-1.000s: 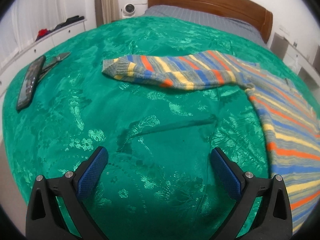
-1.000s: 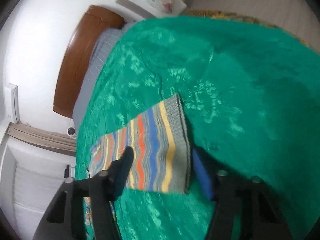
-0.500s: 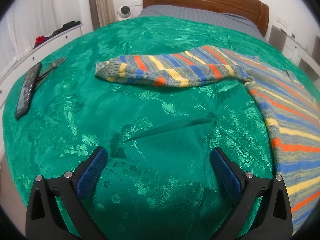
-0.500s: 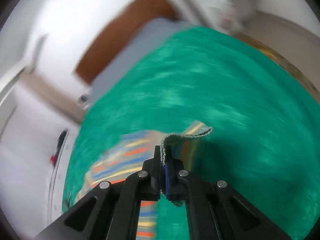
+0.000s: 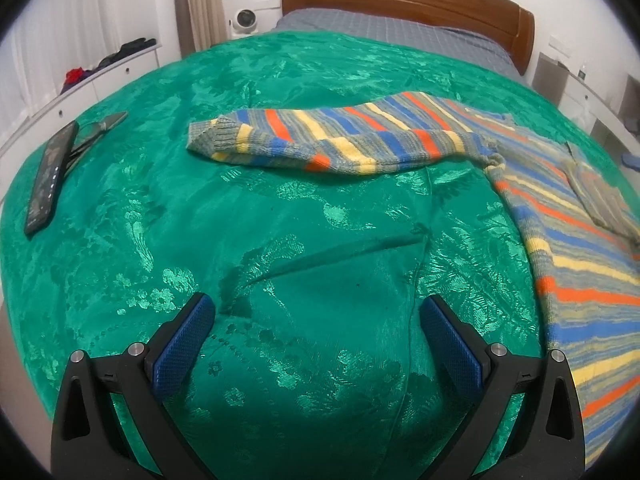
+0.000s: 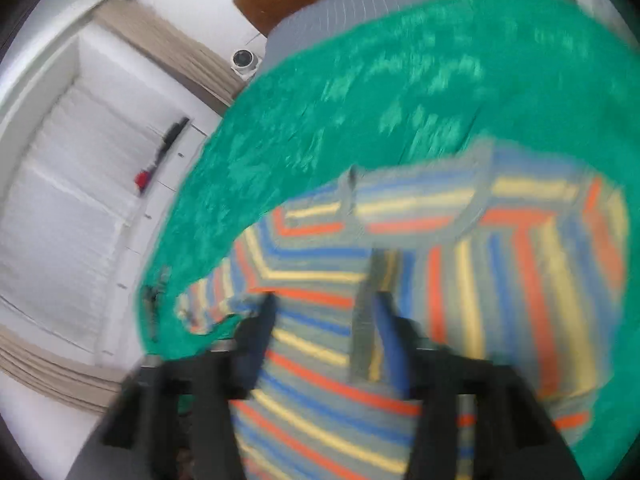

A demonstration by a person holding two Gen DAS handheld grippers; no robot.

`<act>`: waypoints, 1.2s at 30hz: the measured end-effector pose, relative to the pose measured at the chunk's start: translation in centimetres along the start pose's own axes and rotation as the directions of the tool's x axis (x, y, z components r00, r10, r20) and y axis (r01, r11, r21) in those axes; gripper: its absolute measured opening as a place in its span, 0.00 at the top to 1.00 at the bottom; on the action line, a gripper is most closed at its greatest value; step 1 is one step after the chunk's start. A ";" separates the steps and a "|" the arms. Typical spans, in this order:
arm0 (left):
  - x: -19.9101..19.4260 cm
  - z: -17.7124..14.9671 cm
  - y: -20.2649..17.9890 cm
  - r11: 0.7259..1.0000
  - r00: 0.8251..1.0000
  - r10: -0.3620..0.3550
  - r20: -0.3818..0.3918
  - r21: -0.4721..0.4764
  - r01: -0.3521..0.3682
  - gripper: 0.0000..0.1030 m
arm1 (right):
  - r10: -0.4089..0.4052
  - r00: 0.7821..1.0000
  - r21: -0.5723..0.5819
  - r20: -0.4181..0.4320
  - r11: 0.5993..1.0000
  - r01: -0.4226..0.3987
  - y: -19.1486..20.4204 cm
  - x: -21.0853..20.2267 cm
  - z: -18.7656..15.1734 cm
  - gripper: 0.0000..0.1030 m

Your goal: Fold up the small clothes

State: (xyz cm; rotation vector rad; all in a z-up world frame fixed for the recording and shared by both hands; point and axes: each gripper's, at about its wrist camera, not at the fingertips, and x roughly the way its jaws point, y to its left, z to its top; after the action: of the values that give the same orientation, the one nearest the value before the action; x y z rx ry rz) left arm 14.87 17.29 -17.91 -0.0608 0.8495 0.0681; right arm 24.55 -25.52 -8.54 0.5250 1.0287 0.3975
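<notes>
A small striped knit sweater [image 5: 568, 240] in blue, orange, yellow and grey lies on the green bedspread [image 5: 280, 240]. Its left sleeve [image 5: 332, 144] stretches out to the left, flat on the bed. My left gripper [image 5: 316, 332] is open and empty, hovering over bare bedspread in front of that sleeve. In the blurred right wrist view my right gripper [image 6: 324, 332] is open above the sweater body [image 6: 320, 400]. The right sleeve [image 6: 520, 240] lies folded over the body, its grey cuff [image 6: 364, 320] between the jaws, not clamped.
A dark remote control [image 5: 50, 176] and a pair of scissors [image 5: 100, 130] lie at the bed's left edge. A wooden headboard [image 5: 408, 4] and grey pillow area are at the far end. White drawers [image 5: 100, 80] stand on the left.
My right gripper closed on the sleeve cuff, carried it over the sweater body, and has now opened, leaving the sleeve folded across. My left gripper stayed open and barely shifted.
</notes>
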 end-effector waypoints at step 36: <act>0.4 -0.6 -1.1 0.998 0.998 0.062 0.032 0.031 -0.063 0.00 | -0.625 0.712 0.088 0.320 0.768 0.634 -16.0 -11.3 -16.4 0.02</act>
State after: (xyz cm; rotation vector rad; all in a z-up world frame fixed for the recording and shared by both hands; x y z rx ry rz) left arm 14.81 16.16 -18.60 -0.0035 0.8214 0.1136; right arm 5.92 -40.96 -16.76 0.1730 0.8071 -0.2904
